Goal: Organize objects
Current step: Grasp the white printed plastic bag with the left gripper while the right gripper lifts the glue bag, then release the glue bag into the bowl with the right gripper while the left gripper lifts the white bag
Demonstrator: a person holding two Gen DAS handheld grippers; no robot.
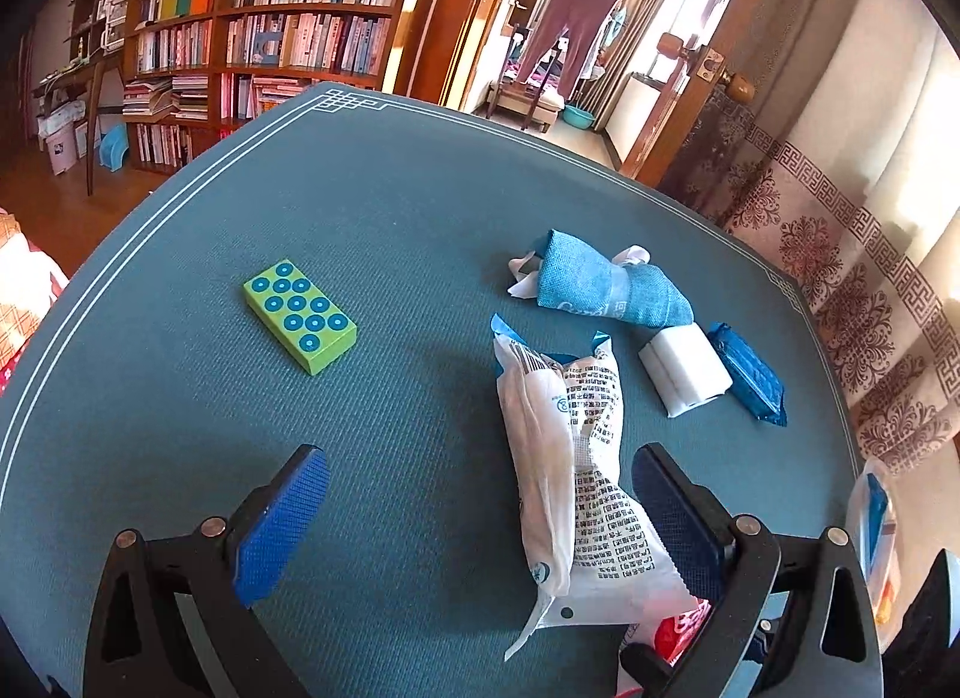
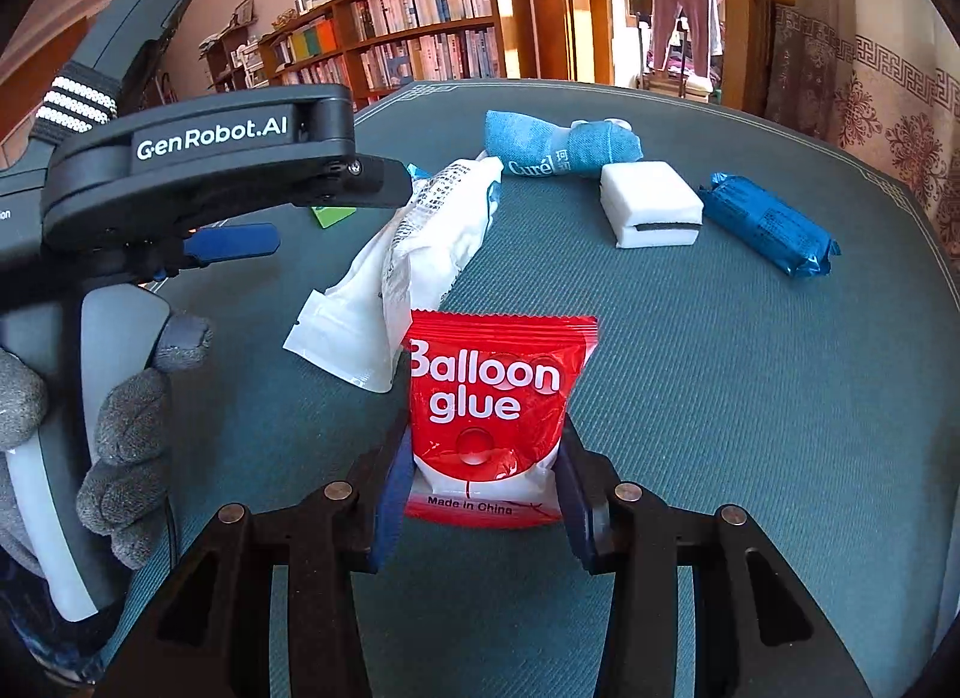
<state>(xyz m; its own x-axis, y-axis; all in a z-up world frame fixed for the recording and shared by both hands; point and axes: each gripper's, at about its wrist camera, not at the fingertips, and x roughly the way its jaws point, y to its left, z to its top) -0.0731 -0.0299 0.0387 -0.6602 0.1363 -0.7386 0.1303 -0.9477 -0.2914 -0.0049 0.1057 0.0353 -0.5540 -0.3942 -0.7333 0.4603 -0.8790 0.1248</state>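
Note:
My right gripper (image 2: 483, 482) is shut on a red "Balloon glue" packet (image 2: 489, 404), held over the blue-green table mat (image 2: 720, 398). My left gripper (image 1: 480, 518) is open just above the mat, and a white printed bag (image 1: 561, 458) lies between its pads, nearer the right pad (image 1: 678, 524). The bag also shows in the right wrist view (image 2: 408, 266). A green block with blue dots (image 1: 300, 317) lies to the left. A rolled blue cloth (image 1: 606, 284), a white sponge (image 1: 684, 371) and a blue foil packet (image 1: 747, 374) lie further back on the right.
The round table's edge (image 1: 120, 254) curves close on all sides. Bookshelves (image 1: 288, 32) stand behind, a doorway (image 1: 576, 38) and a patterned curtain (image 1: 870, 254) to the right. A gloved hand (image 2: 120, 446) holds the left gripper's body (image 2: 198, 170) at the left of the right wrist view.

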